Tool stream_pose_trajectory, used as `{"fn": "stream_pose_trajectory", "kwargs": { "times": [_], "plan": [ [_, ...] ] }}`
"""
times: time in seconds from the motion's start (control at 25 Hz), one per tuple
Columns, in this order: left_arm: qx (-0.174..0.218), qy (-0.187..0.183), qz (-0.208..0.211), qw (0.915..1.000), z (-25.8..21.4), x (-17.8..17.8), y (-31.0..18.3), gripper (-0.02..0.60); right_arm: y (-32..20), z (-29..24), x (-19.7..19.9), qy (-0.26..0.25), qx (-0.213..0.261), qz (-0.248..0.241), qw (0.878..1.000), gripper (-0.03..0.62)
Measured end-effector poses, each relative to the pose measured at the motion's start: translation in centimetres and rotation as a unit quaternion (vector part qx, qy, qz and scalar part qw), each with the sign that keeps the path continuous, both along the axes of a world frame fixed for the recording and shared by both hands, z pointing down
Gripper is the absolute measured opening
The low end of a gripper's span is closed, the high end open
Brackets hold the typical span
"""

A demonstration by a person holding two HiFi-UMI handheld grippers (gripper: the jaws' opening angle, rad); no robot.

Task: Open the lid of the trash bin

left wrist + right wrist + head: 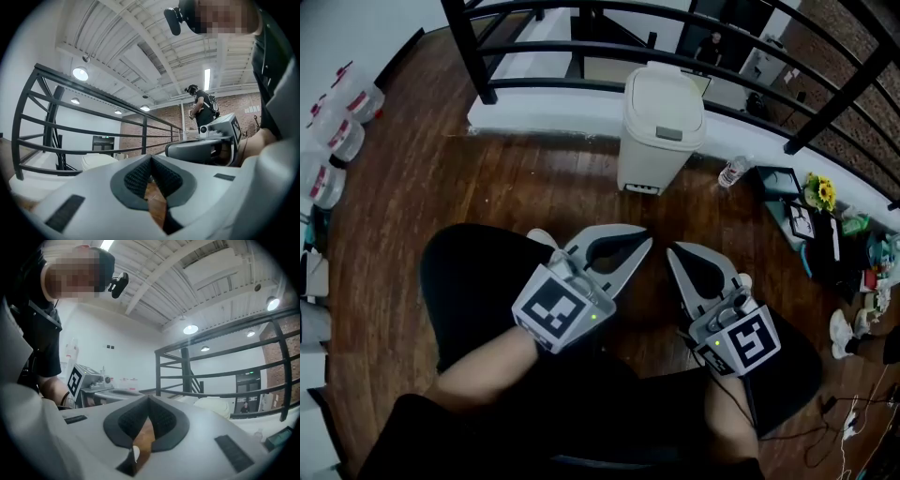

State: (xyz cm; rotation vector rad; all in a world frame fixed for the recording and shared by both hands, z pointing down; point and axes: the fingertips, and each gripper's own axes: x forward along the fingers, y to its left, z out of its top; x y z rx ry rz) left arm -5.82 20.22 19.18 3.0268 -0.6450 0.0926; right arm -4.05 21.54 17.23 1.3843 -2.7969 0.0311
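The trash bin (661, 131) is smooth cream plastic, with a faint sheen on its lid (664, 98). The floor (487, 187) is dark wooden planking, lightly glossy. The railing (469, 47) is matt black metal. The left gripper (645, 244) and right gripper (672, 251) are matt grey plastic with black, finely ribbed pads (136, 178).

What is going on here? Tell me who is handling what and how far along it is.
A person holds a two-jaw gripper in each hand, low in front of the body. The left gripper and right gripper both have their jaws together with nothing between them. The white trash bin stands ahead on the wooden floor, beside the black railing, and its lid is down. Neither gripper touches the bin, so the opening has not begun.
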Motion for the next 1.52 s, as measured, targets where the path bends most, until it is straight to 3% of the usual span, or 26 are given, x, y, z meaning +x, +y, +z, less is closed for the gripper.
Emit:
{"fn": "stream_pose_trajectory", "kwargs": {
  "times": [0.24, 0.52, 0.96, 1.16, 1.36, 1.52],
  "plan": [
    [-0.004, -0.01, -0.015, 0.9998, 0.6, 2.3, -5.0, 0.041, -6.2, 0.2, 2.6, -0.016, -0.023, -0.005, 1.0, -0.002],
    [-0.006, -0.002, -0.037, 0.9993, -0.5, 5.4, -12.0, 0.041, -13.3, 0.6, 4.6, 0.02, -0.029, -0.032, 0.999, -0.002],
    [-0.039, -0.013, -0.086, 0.9954, 2.6, 11.4, -22.1, 0.041, -24.0, 3.0, 10.5, -0.015, -0.042, -0.045, 0.998, -0.002],
    [-0.04, -0.026, -0.103, 0.9936, 4.0, 12.0, -24.2, 0.041, -25.8, 4.5, 11.1, -0.012, -0.053, -0.046, 0.997, -0.002],
    [-0.066, -0.028, -0.131, 0.9889, 5.5, 12.0, -25.0, 0.041, -26.3, 5.0, 12.3, -0.049, -0.07, -0.014, 0.996, -0.002],
    [-0.063, -0.026, -0.145, 0.9872, 5.3, 12.5, -25.5, 0.041, -27.1, 4.4, 12.6, -0.056, -0.062, 0.011, 0.996, -0.002]
  ]
}}
